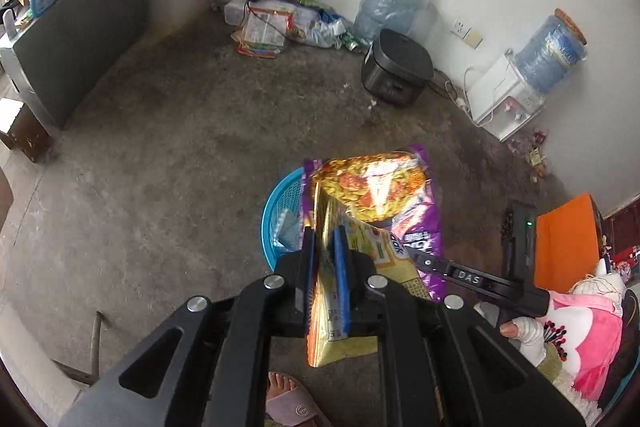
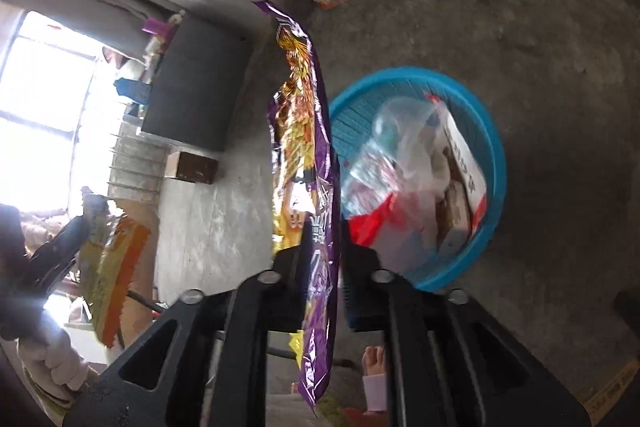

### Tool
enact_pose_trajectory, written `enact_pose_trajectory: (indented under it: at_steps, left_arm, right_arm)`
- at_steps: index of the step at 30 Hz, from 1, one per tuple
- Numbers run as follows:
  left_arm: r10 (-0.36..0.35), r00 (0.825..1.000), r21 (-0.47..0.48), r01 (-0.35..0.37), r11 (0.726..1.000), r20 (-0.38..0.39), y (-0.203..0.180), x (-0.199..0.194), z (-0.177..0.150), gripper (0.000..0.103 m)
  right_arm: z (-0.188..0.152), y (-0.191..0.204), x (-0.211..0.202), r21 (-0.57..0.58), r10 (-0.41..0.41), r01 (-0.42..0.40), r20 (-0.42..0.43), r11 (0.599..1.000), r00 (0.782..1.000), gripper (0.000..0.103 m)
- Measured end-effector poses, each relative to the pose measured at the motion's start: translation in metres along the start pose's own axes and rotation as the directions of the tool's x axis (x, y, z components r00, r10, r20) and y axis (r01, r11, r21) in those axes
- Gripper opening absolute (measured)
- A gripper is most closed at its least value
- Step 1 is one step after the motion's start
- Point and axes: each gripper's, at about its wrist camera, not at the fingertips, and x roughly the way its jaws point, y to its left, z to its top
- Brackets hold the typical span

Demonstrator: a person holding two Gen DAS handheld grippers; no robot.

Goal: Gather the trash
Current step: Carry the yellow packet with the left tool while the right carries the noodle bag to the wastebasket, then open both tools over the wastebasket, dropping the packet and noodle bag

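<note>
My left gripper [image 1: 324, 231] is shut on a yellow snack wrapper [image 1: 400, 259], which stands edge-on between its blue pads. Just beyond it hangs a purple snack wrapper [image 1: 420, 223], above a blue plastic basket [image 1: 280, 207] on the concrete floor. In the right wrist view the purple wrapper [image 2: 308, 131] runs lengthwise between the fingers of my right gripper [image 2: 326, 247]. It lies against the left finger, and a gap shows to the right pad. The basket [image 2: 492, 147] sits just right of it, holding plastic bags and packaging. The yellow wrapper [image 2: 112, 267] shows at far left.
A litter pile [image 1: 272, 27] lies by the far wall, with a black cooker [image 1: 396, 67], a water jug [image 1: 388, 3] and a water dispenser [image 1: 508, 99] along it. A grey cabinet [image 1: 80, 47] stands at left. A person's slippered foot [image 1: 292, 399] is below the gripper.
</note>
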Motion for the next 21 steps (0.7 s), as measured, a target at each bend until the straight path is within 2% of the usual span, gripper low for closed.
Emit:
enact_pose_trajectory:
  at_steps: [2, 3, 6, 11, 13, 14, 17, 21]
  left_arm:
    - [0.001, 0.999, -0.002, -0.001, 1.0, -0.05, 0.002, 0.03, 0.001, 0.01]
    - [0.004, 0.997, -0.011, -0.005, 1.0, -0.076, 0.003, 0.045, 0.002, 0.01]
    - [-0.01, 0.991, -0.037, 0.005, 0.999, -0.133, 0.005, 0.082, 0.005, 0.01]
    - [-0.035, 0.972, -0.097, 0.013, 0.995, -0.231, 0.012, 0.136, 0.006, 0.014]
    - [0.014, 0.96, -0.093, -0.042, 0.995, -0.281, 0.011, 0.155, 0.005, 0.032]
    - [0.03, 0.953, -0.1, -0.063, 0.993, -0.3, 0.013, 0.16, 0.004, 0.046]
    - [0.04, 0.963, -0.148, -0.082, 0.986, -0.266, 0.018, 0.154, 0.003, 0.047]
    - [0.027, 0.986, -0.165, -0.055, 0.985, -0.166, 0.022, 0.113, 0.008, 0.049]
  right_arm:
    - [0.0, -0.022, 0.025, 0.047, -0.096, 0.098, -0.047, 0.994, 0.994, 0.034]
    - [-0.002, -0.03, 0.03, 0.066, -0.111, 0.115, -0.06, 0.991, 0.992, 0.034]
    - [-0.01, -0.043, 0.018, 0.132, -0.058, 0.06, -0.018, 0.989, 0.998, 0.037]
    - [-0.028, -0.056, -0.019, 0.174, -0.045, 0.035, 0.055, 0.984, 0.997, 0.038]
    - [-0.033, -0.062, -0.025, 0.183, -0.061, 0.049, 0.057, 0.982, 0.997, 0.038]
    - [-0.034, -0.065, -0.026, 0.189, -0.073, 0.061, 0.057, 0.98, 0.996, 0.038]
    - [-0.034, -0.073, -0.033, 0.2, -0.087, 0.071, 0.07, 0.977, 0.994, 0.039]
    - [-0.035, -0.063, -0.042, 0.174, -0.082, 0.066, 0.087, 0.983, 0.993, 0.04]
